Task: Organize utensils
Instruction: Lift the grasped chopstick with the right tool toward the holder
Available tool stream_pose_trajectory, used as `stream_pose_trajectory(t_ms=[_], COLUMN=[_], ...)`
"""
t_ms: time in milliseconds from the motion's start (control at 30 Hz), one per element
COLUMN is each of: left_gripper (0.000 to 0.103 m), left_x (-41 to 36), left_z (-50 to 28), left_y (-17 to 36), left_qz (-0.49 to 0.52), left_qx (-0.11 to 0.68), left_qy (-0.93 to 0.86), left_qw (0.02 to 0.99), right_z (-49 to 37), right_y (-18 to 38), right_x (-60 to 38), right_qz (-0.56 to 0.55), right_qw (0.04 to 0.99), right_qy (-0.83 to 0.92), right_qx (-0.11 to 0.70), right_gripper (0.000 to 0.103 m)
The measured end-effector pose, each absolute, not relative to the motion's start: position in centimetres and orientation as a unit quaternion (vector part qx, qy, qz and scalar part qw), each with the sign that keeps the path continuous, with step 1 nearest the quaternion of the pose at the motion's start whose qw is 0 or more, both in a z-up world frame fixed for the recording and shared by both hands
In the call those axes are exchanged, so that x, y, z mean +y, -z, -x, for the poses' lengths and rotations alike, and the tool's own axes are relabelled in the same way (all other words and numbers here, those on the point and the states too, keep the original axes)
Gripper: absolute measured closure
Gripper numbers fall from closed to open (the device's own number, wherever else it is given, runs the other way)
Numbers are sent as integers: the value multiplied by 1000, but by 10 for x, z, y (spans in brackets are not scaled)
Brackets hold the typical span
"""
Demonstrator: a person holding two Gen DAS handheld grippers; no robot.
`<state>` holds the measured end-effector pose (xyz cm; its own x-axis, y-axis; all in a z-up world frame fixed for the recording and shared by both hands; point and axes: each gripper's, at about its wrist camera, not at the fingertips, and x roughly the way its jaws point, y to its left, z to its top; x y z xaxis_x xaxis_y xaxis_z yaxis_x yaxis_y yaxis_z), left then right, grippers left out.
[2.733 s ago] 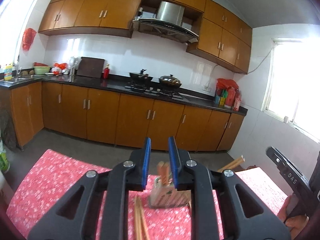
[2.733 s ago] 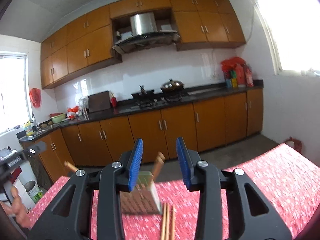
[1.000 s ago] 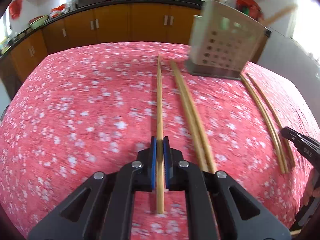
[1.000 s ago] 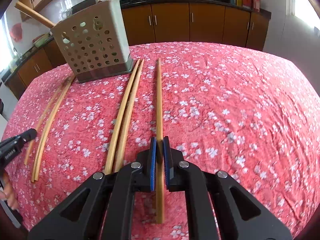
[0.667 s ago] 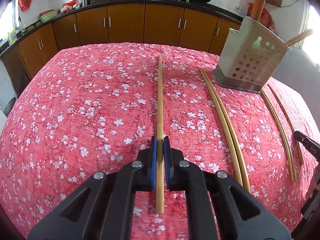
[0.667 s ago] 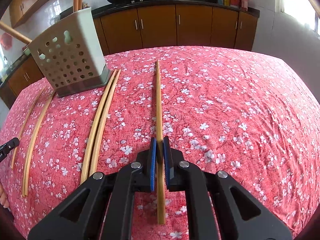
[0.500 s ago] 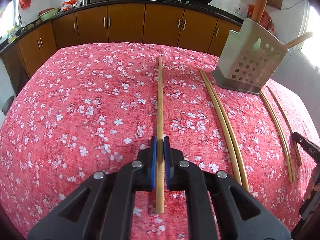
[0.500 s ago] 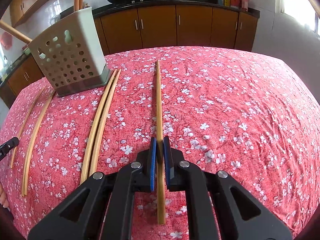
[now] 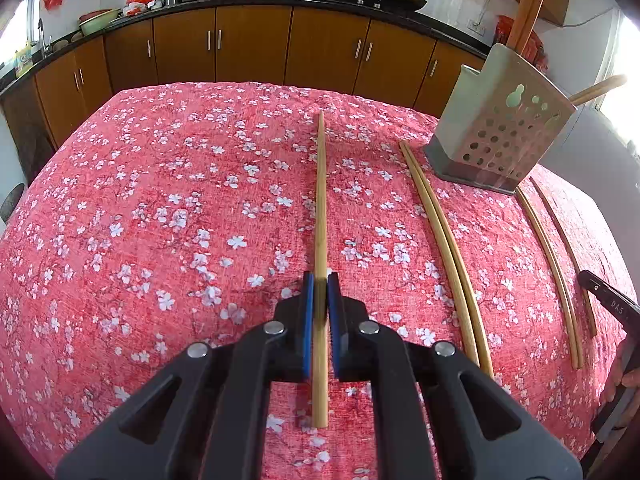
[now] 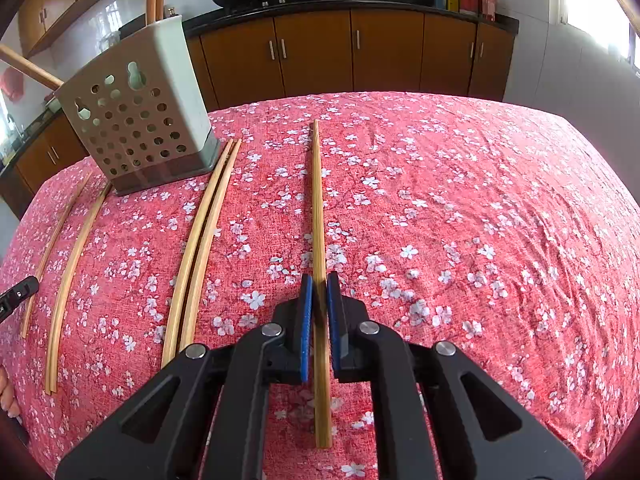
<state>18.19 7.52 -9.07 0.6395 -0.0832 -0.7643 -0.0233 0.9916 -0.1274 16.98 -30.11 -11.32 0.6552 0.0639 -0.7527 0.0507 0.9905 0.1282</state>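
Note:
My left gripper is shut on a long wooden chopstick that points away over the red flowered tablecloth. My right gripper is shut on another chopstick in the same way. I cannot tell whether either stick is off the cloth. The perforated grey utensil holder stands upright at the far side with wooden handles sticking out. A pair of loose chopsticks lies beside it, and a second pair lies on its other side.
Brown kitchen cabinets and a dark counter with pans run along the back wall beyond the table. A person's hand shows at the right edge of the left wrist view. The cloth drops away at the table's far edge.
Both grippers, earlier open and raised, are now low over the table and shut on a chopstick each. Over the last second the left view drew back from the holder, then held still.

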Motion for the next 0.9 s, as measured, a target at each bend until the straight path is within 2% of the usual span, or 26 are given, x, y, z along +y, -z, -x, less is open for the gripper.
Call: stream_pose_trajectory(t_ms=[900], left_gripper=[94], left_x=[75], left_z=[-182], left_y=[91], left_qz=[64], left_qx=[424], left_qy=[17], left_qw=[903], right_z=[-170], right_y=[113], right_x=[-301], right_qz=[-73], right_qw=[907], right_qy=[-3], right_qx=[415], right_gripper=[94])
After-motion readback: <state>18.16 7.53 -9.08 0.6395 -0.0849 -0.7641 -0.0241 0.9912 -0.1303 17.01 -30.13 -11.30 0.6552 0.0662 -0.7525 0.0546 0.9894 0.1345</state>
